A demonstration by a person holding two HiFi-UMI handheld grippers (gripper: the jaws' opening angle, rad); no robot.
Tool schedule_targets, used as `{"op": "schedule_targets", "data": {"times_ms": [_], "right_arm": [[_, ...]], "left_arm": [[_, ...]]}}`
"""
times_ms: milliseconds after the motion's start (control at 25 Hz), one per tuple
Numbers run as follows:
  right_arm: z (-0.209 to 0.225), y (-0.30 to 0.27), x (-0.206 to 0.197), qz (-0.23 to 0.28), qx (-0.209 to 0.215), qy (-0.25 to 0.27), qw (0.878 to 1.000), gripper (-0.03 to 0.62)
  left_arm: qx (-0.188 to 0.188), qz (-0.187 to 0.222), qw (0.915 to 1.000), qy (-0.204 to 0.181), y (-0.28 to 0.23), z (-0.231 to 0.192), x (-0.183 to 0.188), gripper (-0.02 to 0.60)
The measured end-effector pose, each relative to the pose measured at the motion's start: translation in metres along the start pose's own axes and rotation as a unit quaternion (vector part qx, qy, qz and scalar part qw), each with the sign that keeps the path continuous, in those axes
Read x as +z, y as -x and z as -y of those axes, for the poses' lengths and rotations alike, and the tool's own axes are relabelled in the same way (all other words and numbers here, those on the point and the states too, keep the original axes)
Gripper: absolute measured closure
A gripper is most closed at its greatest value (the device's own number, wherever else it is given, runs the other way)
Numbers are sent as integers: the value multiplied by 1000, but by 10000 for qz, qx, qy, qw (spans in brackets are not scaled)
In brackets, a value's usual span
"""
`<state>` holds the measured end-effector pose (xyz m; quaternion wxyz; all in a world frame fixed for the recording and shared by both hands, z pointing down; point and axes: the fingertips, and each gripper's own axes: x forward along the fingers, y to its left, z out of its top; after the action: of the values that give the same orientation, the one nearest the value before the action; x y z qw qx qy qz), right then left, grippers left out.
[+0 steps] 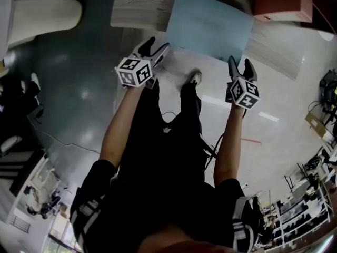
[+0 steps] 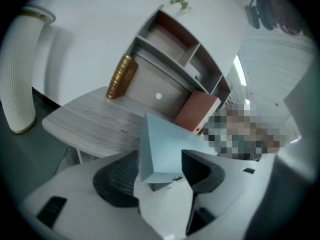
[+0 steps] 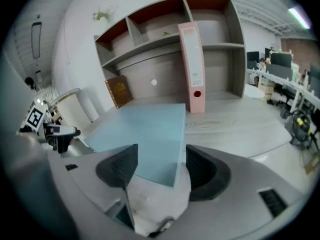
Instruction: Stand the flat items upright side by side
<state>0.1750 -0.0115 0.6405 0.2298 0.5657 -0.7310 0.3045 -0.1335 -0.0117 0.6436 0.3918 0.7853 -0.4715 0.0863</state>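
The blue folder (image 1: 208, 25) lies flat on the desk (image 1: 134, 9), with its near edge hanging past the desk's rim. The left gripper (image 2: 159, 156) has its fingers spread, and the folder's near left corner sits between them, just beside both pads. The right gripper (image 3: 161, 149) is also spread around the near right corner, with a gap at its right finger. Beyond the right fingers a pink binder (image 3: 192, 69) stands upright, and a brown book (image 3: 119, 91) is farther left.

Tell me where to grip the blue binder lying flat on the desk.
The blue binder lies flat with its near edge overhanging the desk, so grip that edge from the person's side, likely one jaw above and one below.
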Motion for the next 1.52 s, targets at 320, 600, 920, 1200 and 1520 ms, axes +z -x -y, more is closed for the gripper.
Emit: {"op": "schedule_targets", "data": {"times_ms": [320,600,920,1200,1520], "right_arm": [[-87,10,29,180,-349,1779,9833,286],[-168,-11,-3,-248,-666,3682,9270,275],[-209,-65,-40,-500,-1767,6085,7720,214],[-191,-113,-52,-666,-2339,6335,7345,169],[-184,-134,-33,-384,-2901,6340,7158,171]], "left_arm": [[-127,849,9950,-502,67,6,65,558],[-559,1174,9883,-797,100,17,104,560],[-1024,1124,9839,-939,116,6,115,560],[-1418,1027,9793,-1019,111,-3,112,560],[-1460,1001,9797,-946,111,-18,114,560]]}}
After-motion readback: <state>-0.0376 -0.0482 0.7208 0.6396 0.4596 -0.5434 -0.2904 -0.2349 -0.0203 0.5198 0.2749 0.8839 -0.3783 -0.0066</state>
